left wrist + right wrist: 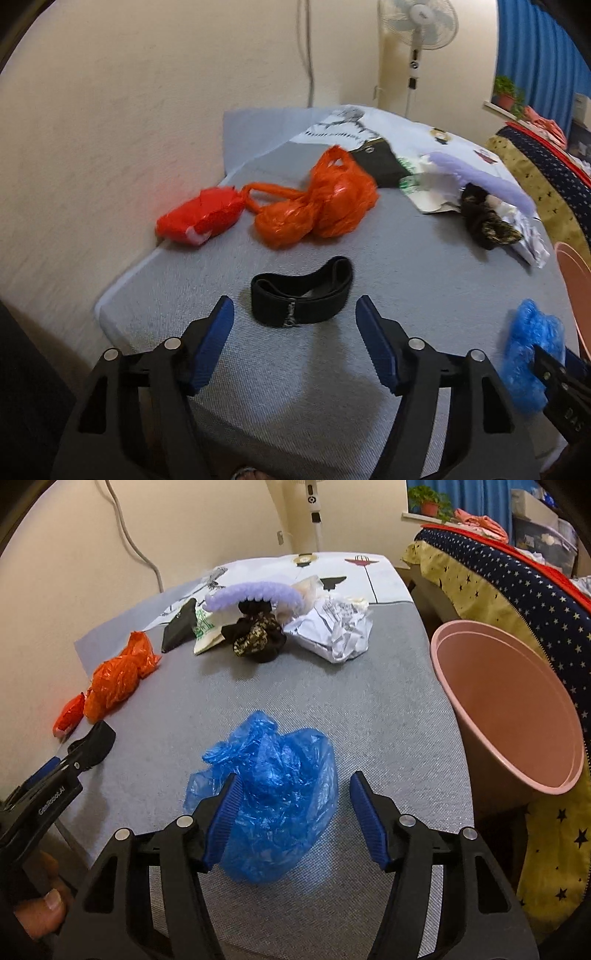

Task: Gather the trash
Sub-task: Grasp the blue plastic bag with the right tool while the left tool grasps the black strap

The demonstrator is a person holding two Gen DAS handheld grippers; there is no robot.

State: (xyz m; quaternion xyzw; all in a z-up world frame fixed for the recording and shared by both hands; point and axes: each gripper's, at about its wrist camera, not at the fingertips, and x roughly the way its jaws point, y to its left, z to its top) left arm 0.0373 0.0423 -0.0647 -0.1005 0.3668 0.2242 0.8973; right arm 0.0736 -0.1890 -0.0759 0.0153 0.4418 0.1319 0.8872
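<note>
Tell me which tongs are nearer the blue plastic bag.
Right. The right tongs stand open around the blue plastic bag; the left tongs are off to its side, open before the black band.

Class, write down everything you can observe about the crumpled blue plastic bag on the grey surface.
The blue plastic bag is thin, translucent, glossy film, crumpled into a loose, wrinkled heap. It lies on the grey fabric surface, near its front, left of the pink bin and apart from it. The right gripper is open around it: its left finger overlaps the bag's edge, though contact is unclear, and the other finger stands clear. In the left wrist view it sits at the far right.
</note>
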